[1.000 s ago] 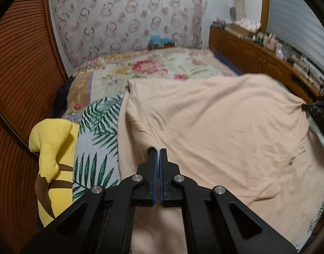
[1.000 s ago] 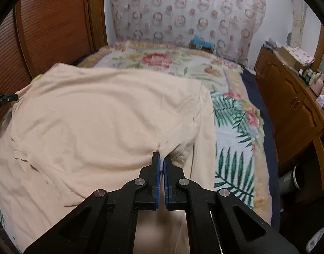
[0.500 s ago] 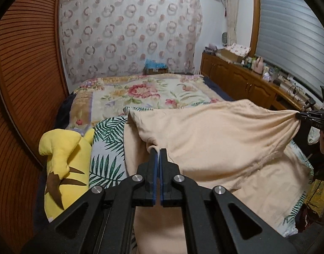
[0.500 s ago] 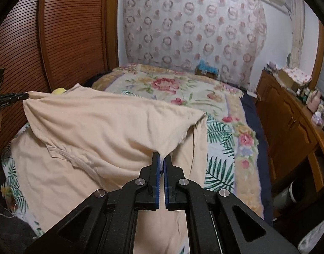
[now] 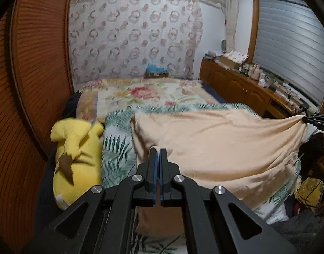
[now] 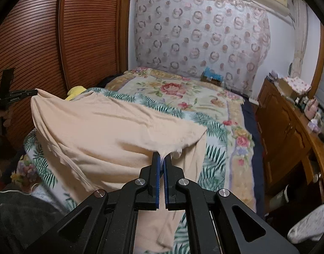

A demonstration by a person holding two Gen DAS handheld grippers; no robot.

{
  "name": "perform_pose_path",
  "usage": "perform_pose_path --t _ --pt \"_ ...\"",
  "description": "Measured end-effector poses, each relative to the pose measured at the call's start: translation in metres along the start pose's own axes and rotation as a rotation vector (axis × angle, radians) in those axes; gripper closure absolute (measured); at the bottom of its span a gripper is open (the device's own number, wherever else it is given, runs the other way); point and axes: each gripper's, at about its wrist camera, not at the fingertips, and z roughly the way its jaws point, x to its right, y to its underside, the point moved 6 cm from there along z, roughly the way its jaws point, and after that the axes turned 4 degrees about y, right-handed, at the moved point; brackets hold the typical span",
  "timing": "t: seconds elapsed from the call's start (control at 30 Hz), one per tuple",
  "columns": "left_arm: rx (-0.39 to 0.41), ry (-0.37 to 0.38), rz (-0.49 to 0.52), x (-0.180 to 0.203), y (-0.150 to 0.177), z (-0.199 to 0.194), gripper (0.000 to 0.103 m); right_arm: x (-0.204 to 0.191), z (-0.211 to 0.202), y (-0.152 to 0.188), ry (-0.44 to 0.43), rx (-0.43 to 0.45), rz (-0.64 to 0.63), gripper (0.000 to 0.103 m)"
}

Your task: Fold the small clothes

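Observation:
A peach-coloured garment (image 5: 221, 148) is stretched above the near end of the bed between my two grippers, its lower part hanging over the bed's front edge. My left gripper (image 5: 158, 150) is shut on one corner of it. My right gripper (image 6: 162, 155) is shut on the opposite corner of the same peach garment (image 6: 111, 135). In the left wrist view the right gripper (image 5: 316, 119) shows at the far right edge, pinching the cloth. The right wrist view shows the left gripper (image 6: 20, 94) at the far left, with a hand behind it.
The bed (image 5: 145, 95) carries a floral and palm-leaf blanket. A yellow plush toy (image 5: 77, 158) lies along its left side by the slatted wooden wardrobe (image 5: 35, 63). A wooden dresser (image 6: 288, 131) with small items lines the right wall. A small box (image 5: 156, 72) sits by the curtain.
Both grippers have pulled back toward the bed's near end and risen, dragging the peach garment with them. More of the palm-leaf blanket beyond the cloth is uncovered.

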Motion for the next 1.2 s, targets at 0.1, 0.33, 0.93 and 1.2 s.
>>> perform_pose_path --t 0.1,0.33,0.93,1.2 --pt "-0.064 -0.007 -0.03 -0.007 0.027 0.017 0.101 0.0 0.024 0.032 -0.02 -0.079 0.037 0.1" --pt "-0.143 -0.049 -0.07 -0.018 0.071 0.035 0.101 0.005 0.075 0.081 -0.031 -0.201 0.087 0.1" --pt "-0.193 -0.086 -0.071 -0.014 0.092 0.054 0.046 0.0 0.064 0.075 -0.001 -0.092 0.106 0.077" --pt "-0.217 -0.095 -0.088 -0.016 0.109 0.063 0.046 -0.026 0.088 0.076 -0.041 -0.081 0.094 0.06"
